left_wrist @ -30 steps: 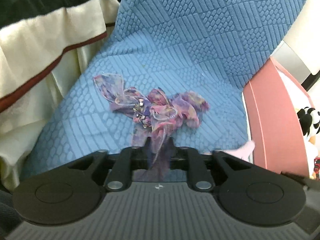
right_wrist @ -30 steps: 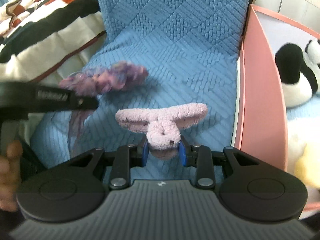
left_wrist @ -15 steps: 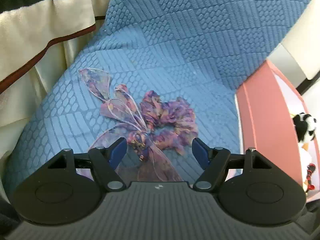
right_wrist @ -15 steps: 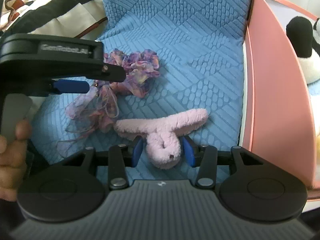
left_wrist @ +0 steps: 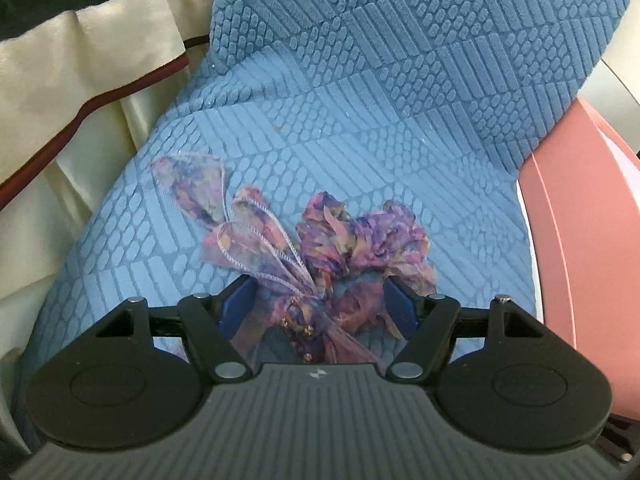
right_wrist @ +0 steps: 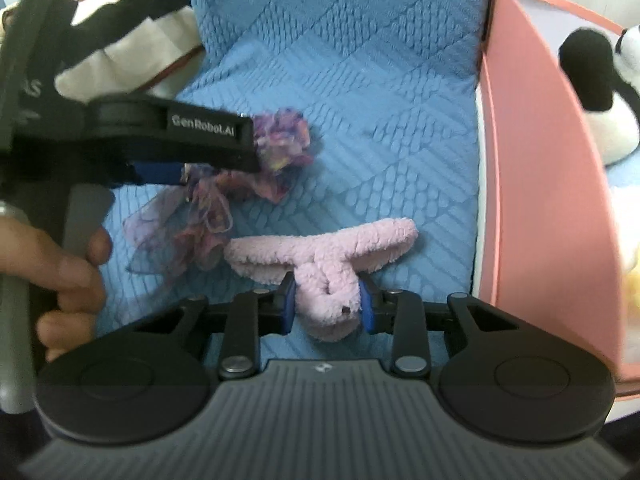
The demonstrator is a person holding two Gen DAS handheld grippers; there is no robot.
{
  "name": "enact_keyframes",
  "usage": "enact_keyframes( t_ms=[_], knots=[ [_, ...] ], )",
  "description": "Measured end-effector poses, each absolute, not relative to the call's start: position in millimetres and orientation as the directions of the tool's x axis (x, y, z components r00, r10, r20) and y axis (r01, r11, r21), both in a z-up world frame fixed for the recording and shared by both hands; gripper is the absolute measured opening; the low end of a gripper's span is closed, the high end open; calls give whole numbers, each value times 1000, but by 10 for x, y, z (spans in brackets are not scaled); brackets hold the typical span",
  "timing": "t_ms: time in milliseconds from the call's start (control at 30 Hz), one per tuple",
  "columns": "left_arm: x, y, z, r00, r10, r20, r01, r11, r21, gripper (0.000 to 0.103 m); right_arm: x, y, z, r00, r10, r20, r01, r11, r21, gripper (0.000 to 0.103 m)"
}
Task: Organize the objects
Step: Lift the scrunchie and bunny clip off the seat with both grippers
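A purple floral scrunchie with ribbon bow (left_wrist: 320,248) lies on the blue textured cushion (left_wrist: 360,100). My left gripper (left_wrist: 318,306) is open, its blue pads on either side of the scrunchie's knot. It also shows in the right wrist view (right_wrist: 224,196), partly behind the left gripper's black body (right_wrist: 172,136). A fluffy pink bow scrunchie (right_wrist: 328,256) lies on the cushion (right_wrist: 360,80). My right gripper (right_wrist: 326,308) is slightly open around its knot, pads beside it.
A pink bin wall (right_wrist: 532,184) stands right of the cushion, with a black-and-white plush toy (right_wrist: 600,92) inside. A striped cream, black and red blanket (left_wrist: 72,80) lies to the left. A hand (right_wrist: 64,280) holds the left gripper's handle.
Both grippers opened and let their scrunchies down on the cushion. The left gripper has since closed in a little around the purple one. The right gripper's pads have loosened from the pink one.
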State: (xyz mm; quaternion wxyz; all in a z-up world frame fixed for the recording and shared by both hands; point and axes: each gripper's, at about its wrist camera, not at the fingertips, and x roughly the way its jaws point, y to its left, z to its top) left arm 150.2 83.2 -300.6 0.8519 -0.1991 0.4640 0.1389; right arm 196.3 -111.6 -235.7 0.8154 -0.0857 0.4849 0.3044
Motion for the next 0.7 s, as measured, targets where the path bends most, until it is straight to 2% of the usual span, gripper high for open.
enact_keyframes(
  t_ms=[67,167,233,333,700],
  knots=[
    [1518,841,-3014,532,60,-844,-422,884,-203,72,1981,-1103,-2335,352,415,-839,-578,801,154,34],
    [1533,833,-3019,523,106,-845,-423,894,-150,58,2018,-1079,-2356,347,404,-847,-559,814,159,34],
    [1533,846,-3012,527,111,-843,-418,897,-144,41,2046,-1068,-2371,344,402,-849,-550,819,165,34],
    [1523,890,-3001,527,126,-841,-426,895,-133,24,2077,-1041,-2366,356,399,-845,-541,825,162,34],
    [1386,912,-2794,595,19,-803,-408,868,-282,22,2110,-1101,-2123,363,410,-837,-537,826,172,34]
  ],
)
